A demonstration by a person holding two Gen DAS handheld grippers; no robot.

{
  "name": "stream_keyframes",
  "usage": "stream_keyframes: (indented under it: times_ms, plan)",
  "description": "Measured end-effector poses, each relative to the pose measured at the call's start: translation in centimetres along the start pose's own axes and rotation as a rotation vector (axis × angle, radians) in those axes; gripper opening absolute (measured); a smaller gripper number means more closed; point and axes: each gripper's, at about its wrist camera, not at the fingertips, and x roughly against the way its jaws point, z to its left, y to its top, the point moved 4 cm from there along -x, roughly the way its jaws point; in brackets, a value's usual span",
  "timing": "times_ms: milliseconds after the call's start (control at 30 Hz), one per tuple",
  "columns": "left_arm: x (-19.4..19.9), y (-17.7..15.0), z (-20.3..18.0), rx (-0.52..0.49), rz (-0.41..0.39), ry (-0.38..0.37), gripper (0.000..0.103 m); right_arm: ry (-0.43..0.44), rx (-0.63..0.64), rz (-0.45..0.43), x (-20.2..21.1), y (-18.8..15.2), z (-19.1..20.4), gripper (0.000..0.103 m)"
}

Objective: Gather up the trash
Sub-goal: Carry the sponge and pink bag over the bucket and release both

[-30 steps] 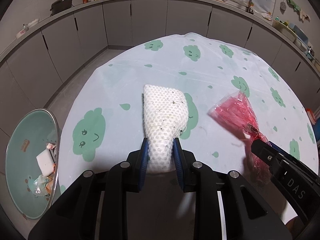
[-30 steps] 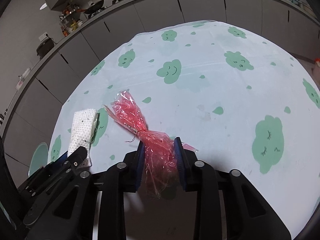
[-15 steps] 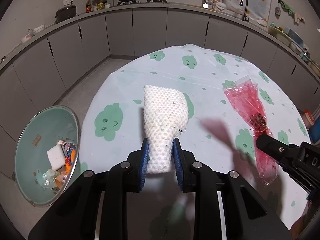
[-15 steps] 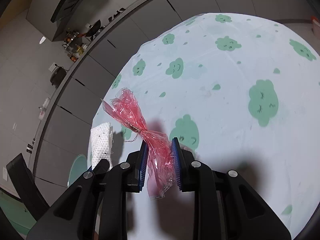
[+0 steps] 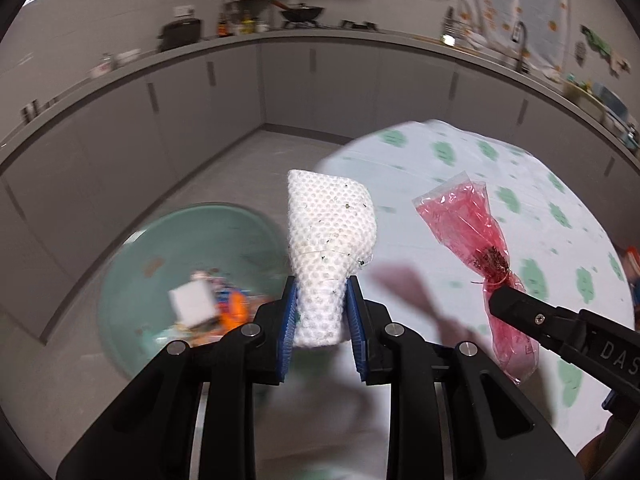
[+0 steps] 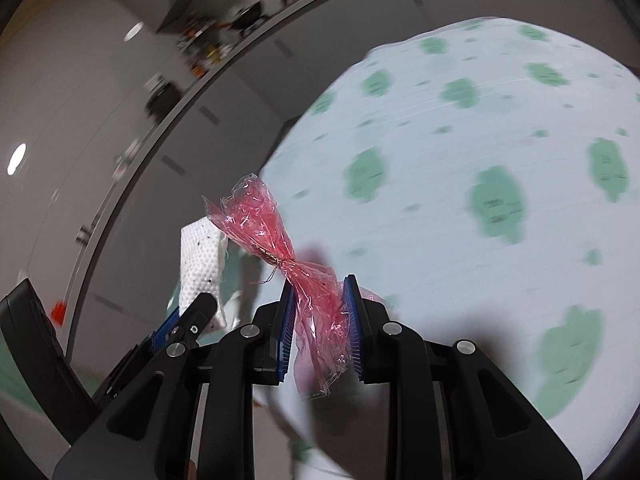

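Now both loads have swung off the tabletop [image 5: 520, 184] toward the bin [image 5: 132, 264]: left tool [image 5: 320, 308] clamps the white foam net [image 5: 330, 232], right tool [image 6: 318, 320] the red wrapper [image 6: 280, 248].

Dimpled white foam net [image 5: 331, 240]; glossy, crinkled red cellophane wrapper [image 6: 296, 268]; smooth green bin [image 5: 132, 280]; matt black plastic grippers with ribbed blue pads [image 5: 286, 332]

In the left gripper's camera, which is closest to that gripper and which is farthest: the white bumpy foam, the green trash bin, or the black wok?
1. White foam net: clamped in the left gripper.
2. Green trash bin: on the floor, lower left.
3. Black wok: on the far counter, top centre.
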Motion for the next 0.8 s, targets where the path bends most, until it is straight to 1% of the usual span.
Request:
stream_keyframes:
  times_ms: [100,167,267,400,533,800]
  plan:
    - [0.3,0.0,3.3,0.033,-0.004,0.052,0.025,0.036,0.052,0.034,-1.5,-0.7,3.0,0.025]
    - [0.1,-0.1,5.3,0.062,0.001,0.085,0.025,0.07,0.065,0.074,-2.8,-1.2,4.9,0.025]
    - [-0.4,-0.3,8.6,0.114,0.017,0.13,0.025,0.098,0.073,0.112,-4.6,-1.6,7.0,0.025]
    - [-1.6,-0.4,11.6,0.159,0.036,0.176,0.025,0.118,0.082,0.141,-6.6,-2.0,9.3,0.025]
    - [-2.9,-0.4,13.1,0.179,0.055,0.19,0.025,0.117,0.06,0.176,-8.6,-2.5,10.5,0.025]
    - [-5.9,-1.2,14.4,0.192,0.109,0.201,0.024,0.06,0.069,0.161,-11.0,-2.7,11.4,0.026]
